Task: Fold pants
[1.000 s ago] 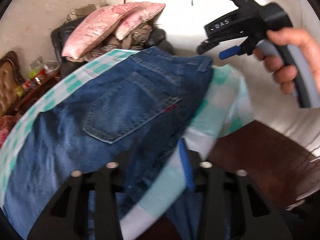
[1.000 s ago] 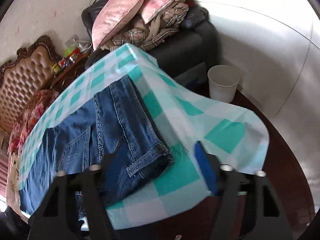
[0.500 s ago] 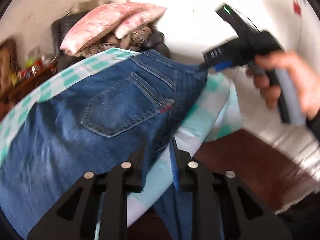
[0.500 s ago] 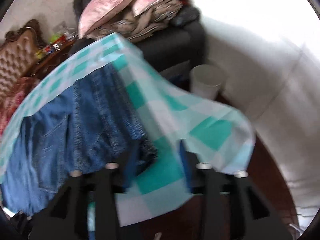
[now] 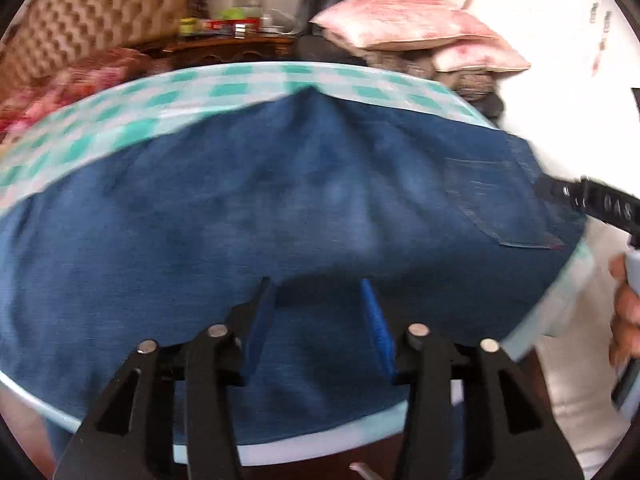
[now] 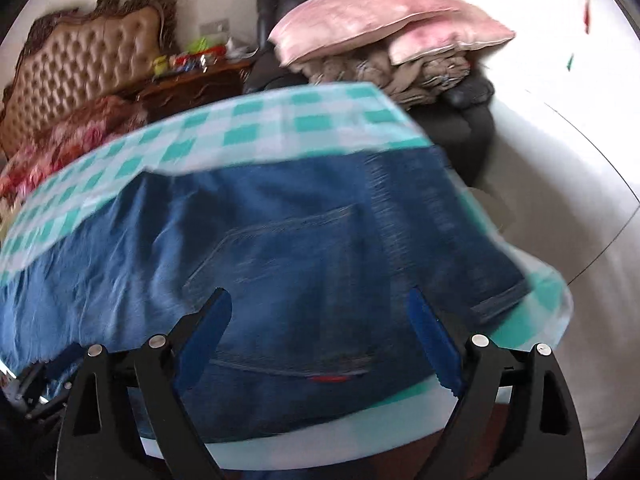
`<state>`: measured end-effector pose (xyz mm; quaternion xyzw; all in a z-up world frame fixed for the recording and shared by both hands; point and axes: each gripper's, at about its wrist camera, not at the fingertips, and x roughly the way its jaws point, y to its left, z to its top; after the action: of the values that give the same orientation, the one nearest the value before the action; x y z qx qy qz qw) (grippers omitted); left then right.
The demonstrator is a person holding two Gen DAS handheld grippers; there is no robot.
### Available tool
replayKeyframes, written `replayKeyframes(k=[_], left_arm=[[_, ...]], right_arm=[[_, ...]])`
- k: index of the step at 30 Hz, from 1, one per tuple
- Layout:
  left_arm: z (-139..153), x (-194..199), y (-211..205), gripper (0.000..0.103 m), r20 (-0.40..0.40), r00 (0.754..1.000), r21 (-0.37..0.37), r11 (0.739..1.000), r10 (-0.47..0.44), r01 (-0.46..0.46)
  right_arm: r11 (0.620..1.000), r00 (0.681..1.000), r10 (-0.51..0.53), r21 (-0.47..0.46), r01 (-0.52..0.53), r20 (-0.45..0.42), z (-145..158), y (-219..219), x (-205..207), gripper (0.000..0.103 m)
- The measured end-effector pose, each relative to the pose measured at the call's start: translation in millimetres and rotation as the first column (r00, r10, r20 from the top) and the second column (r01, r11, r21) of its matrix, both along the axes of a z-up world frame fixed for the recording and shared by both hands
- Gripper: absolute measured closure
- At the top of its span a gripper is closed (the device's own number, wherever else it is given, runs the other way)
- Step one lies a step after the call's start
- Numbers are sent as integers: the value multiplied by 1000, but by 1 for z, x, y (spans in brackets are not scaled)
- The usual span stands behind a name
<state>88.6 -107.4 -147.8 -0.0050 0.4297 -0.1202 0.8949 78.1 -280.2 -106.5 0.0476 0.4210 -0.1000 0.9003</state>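
Blue denim pants (image 5: 280, 208) lie spread over a table with a teal and white checked cloth (image 5: 224, 88). A back pocket (image 5: 492, 204) shows at the right in the left wrist view. My left gripper (image 5: 318, 292) is open and empty just above the denim near the front edge. My right gripper (image 6: 318, 308) is open wide and empty over the seat of the pants (image 6: 304, 248), with the back pocket (image 6: 280, 252) between its fingers. The waistband end (image 6: 500, 300) lies at the right. The right tool's body (image 5: 592, 204) and a hand show at the right edge.
Pink pillows (image 6: 372, 16) are piled on a dark chair (image 6: 460, 120) behind the table. A tufted headboard (image 6: 84, 60) and a wooden side table with small items (image 6: 192, 76) stand at the back left. White wall (image 6: 560, 160) is at the right.
Both grippers were nearly shut at the pants' edge half a second ago; both now stand open. Both views have swung left, and the pants now lie spread across the table.
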Motion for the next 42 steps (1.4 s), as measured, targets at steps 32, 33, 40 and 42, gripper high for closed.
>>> replayKeyframes(k=[32, 33, 40, 42], left_arm=[[-12, 17, 64, 3, -49, 986, 104, 982, 162, -156], [-12, 17, 76, 4, -25, 984, 120, 978, 177, -173], [-17, 28, 187, 4, 7, 954, 127, 946, 299, -297], [-15, 31, 214, 4, 21, 952, 161, 938, 307, -306]], right_arm=[[995, 991, 4, -96, -17, -135, -43, 50, 11, 5], [995, 991, 6, -99, -19, -136, -43, 50, 11, 5], [983, 994, 21, -179, -40, -108, -24, 73, 17, 6], [982, 994, 80, -167, -92, -73, -11, 91, 21, 6]])
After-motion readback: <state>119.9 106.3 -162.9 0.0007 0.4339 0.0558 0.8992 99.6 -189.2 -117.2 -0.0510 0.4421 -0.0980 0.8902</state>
